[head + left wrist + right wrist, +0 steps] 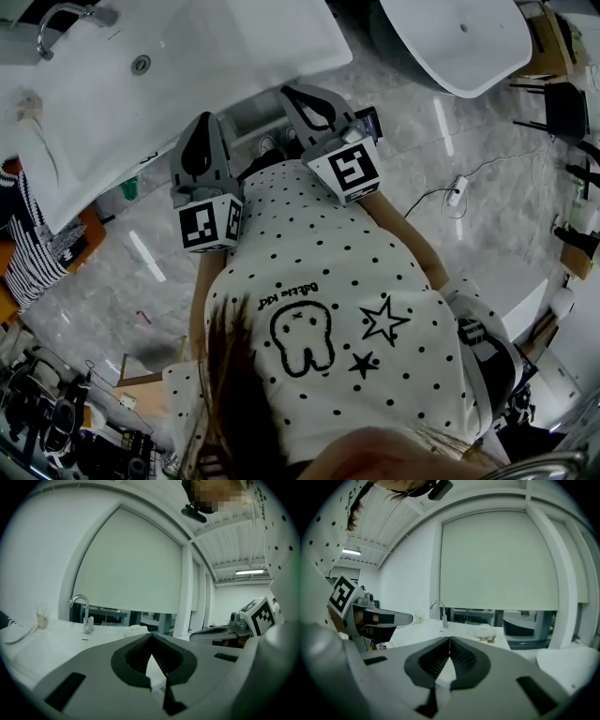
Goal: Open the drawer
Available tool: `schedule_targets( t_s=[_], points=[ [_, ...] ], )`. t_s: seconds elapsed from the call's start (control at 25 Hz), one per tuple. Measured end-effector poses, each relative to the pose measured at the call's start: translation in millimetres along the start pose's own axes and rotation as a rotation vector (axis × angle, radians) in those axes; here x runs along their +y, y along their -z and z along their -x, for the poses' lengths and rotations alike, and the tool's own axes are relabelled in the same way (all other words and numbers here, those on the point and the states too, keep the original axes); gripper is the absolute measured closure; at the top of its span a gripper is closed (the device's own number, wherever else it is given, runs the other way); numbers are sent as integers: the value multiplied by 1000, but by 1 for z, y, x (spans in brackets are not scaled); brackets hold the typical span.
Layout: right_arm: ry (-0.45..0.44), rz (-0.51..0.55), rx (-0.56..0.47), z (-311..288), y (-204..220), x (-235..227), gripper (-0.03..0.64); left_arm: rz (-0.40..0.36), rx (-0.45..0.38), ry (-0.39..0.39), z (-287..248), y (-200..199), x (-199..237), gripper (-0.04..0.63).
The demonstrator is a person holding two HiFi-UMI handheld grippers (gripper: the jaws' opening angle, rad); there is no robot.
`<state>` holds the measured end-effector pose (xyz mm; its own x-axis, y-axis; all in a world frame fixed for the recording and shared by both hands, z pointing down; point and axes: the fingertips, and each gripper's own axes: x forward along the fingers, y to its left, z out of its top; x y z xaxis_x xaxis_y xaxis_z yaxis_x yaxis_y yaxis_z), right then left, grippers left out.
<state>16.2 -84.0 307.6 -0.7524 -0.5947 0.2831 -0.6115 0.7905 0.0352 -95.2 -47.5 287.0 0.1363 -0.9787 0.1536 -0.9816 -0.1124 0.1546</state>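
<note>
In the head view both grippers are held out toward a white vanity counter point(187, 66). Its cabinet front point(251, 122) shows between them below the counter edge; I cannot make out a drawer handle there. My left gripper point(201, 127) points at the counter edge, jaws together. My right gripper point(292, 93) is beside it, tips under the counter's rim. In the left gripper view the left gripper point(151, 638) is shut with nothing between its pads. The right gripper point(450, 640) looks the same in its own view, shut and empty.
A faucet point(66, 19) and sink sit on the counter at upper left. A white tub point(459, 37) stands at upper right, a black chair point(562, 108) beyond it. A power strip with cable point(457, 192) lies on the marble floor. Striped cloth point(23, 244) hangs at left.
</note>
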Motion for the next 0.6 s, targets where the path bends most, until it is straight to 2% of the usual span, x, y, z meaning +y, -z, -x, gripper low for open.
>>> schedule_targets(
  t_s=[0.16, 0.6],
  points=[
    [-3, -5, 0, 1, -1, -1, 603, -3, 15, 22, -3, 1, -6, 591],
    [18, -17, -6, 7, 1, -7, 603, 6, 24, 15, -5, 4, -7, 591]
  ],
)
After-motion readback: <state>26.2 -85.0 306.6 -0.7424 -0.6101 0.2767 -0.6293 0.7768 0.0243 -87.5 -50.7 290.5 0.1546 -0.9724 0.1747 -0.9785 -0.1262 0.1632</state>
